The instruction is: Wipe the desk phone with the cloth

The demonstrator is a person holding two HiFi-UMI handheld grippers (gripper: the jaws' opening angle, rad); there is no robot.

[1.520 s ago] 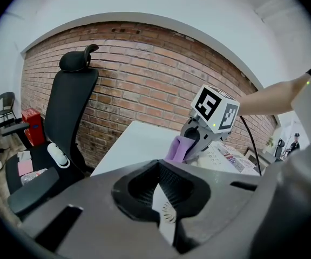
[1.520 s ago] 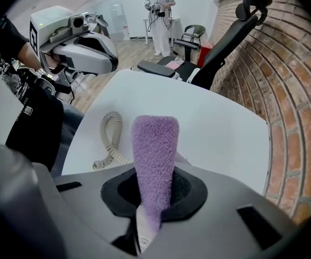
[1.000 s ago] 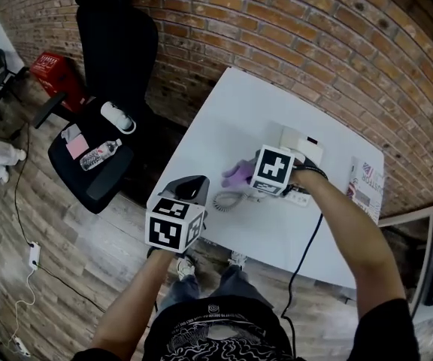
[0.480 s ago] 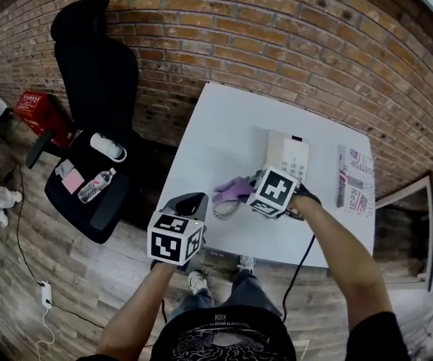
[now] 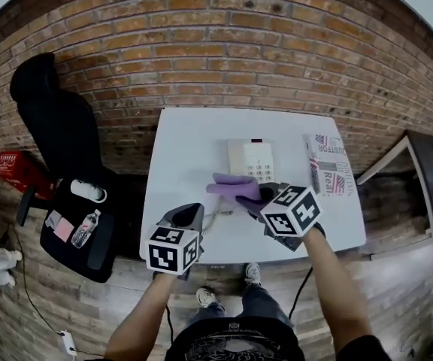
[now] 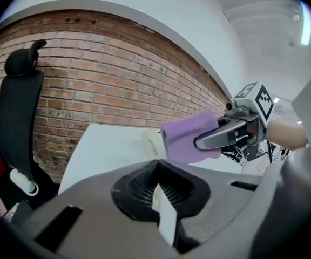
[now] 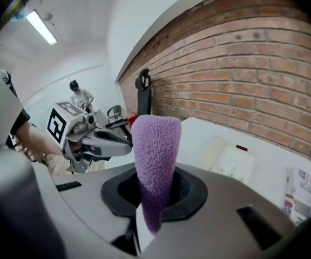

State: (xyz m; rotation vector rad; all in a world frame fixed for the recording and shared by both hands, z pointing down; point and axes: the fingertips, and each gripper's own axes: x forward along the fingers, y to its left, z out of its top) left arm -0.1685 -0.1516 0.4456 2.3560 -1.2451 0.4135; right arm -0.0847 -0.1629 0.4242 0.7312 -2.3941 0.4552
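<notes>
The white desk phone [image 5: 250, 159] lies on the white table [image 5: 194, 138], keypad up, its coiled cord [image 5: 217, 216] trailing toward the front edge. My right gripper [image 5: 255, 196] is shut on the purple cloth [image 5: 234, 187], which hangs in the air just in front of the phone, left of its keypad. In the right gripper view the cloth [image 7: 155, 144] stands up from the right gripper [image 7: 153, 196], with the phone [image 7: 228, 161] behind it. My left gripper [image 5: 190, 213] is shut on nothing at the table's front left edge. From the left gripper [image 6: 158, 179] the cloth [image 6: 188, 136] covers part of the phone [image 6: 151, 143].
A folded newspaper [image 5: 329, 168] lies on the table to the right of the phone. A brick wall [image 5: 224, 43] backs the table. A black office chair [image 5: 59, 149] with a bottle on its seat stands to the left. A person [image 7: 80, 97] stands far off.
The right gripper has lifted the cloth and drawn it back toward the table's front edge. The head view has swung to face the table squarely. The left gripper has stayed by the front left edge.
</notes>
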